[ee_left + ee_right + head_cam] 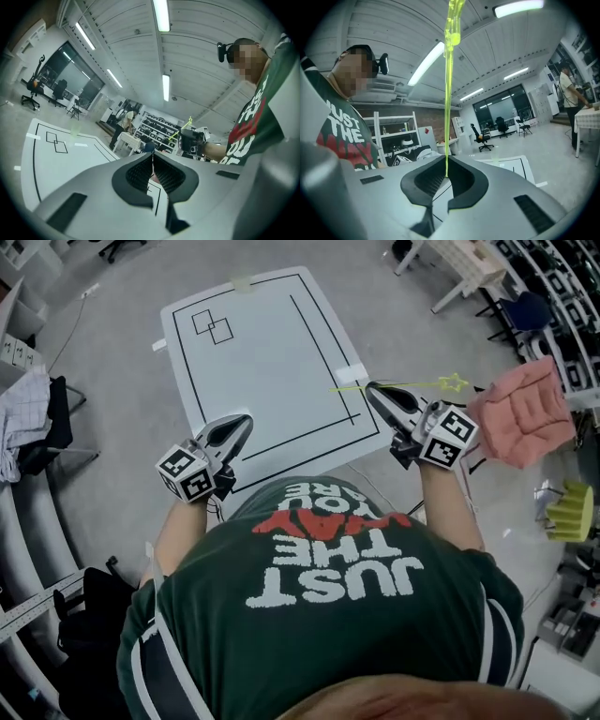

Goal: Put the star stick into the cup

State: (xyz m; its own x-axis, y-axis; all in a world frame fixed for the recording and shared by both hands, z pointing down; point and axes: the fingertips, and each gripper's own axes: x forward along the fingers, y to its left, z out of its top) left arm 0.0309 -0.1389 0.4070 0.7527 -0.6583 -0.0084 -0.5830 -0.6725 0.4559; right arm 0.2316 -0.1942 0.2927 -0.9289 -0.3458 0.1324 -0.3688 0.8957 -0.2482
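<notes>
Holding: the star stick [447, 93] in my right gripper [446, 161]. The jaws are pinched nearly closed on the thin green shaft, with only a short tail poking out past the pads.
Why that grip: my guess is that clamping near the plain end leaves the long part and the star free, so I can see where the tip points when it's time to aim.
Stick direction: from the head view it lies crosswise to the right jaws [372, 390]. The star end [453, 382] is out on their outer side and the stub is on the inner side.
Left gripper [153, 157]: jaws closed together with nothing in them. It has no job right now, so I'm just keeping it well apart from the right one and out of the stick's way.
Cup: I can't find it in any view, and it's not ahead of either pair of jaws. Finding it comes before anything else, I reckon.
White table [262, 352]: ahead of and below both sets of jaws. It's bare apart from the black outline and two little squares [213, 326] at the far corner.
Pink cushion [520, 413]: just beyond the star on the outer side of my right jaws. That long floppy end could snag there, so I'd watch the swing.
</notes>
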